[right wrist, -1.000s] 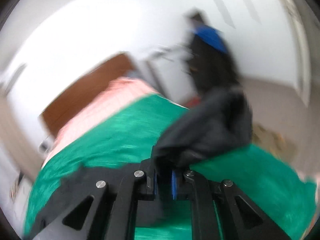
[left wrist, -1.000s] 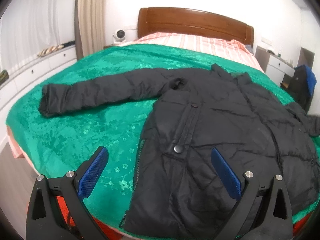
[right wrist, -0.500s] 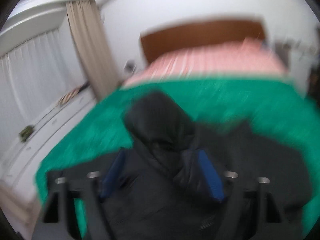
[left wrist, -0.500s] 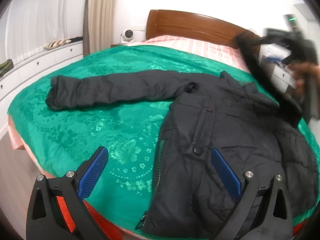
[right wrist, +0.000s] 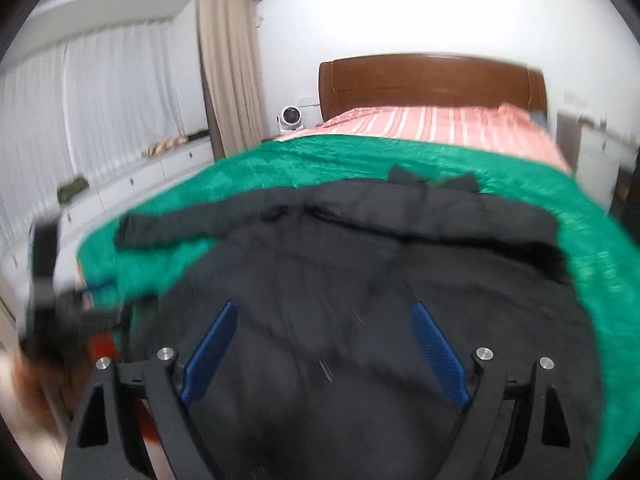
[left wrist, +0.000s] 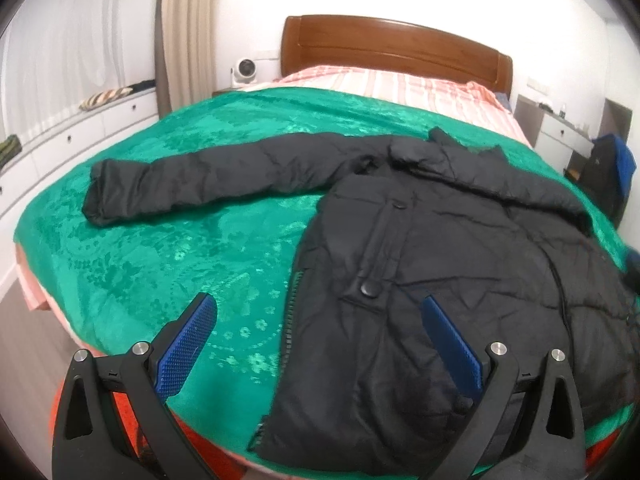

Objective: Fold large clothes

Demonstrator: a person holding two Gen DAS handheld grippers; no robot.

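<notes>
Black padded jacket (left wrist: pixel 420 248) lies flat on the bed's green cover (left wrist: pixel 168 248), one sleeve stretched sideways, the other folded across the chest. Left gripper (left wrist: pixel 320 312) and right gripper (right wrist: pixel 324 316) both gape wide, empty; the right has just been opening. Right view blurred; hem cut off.

Bed (left wrist: pixel 400 84) under green blanket (left wrist: pixel 180 248), black jacket (left wrist: pixel 440 260) flat atop.

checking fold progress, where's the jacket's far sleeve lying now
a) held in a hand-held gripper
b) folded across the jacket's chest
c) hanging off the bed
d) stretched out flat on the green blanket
d: the sleeve lies stretched out sideways from the jacket on the green blanket, nothing gripping it.
</notes>
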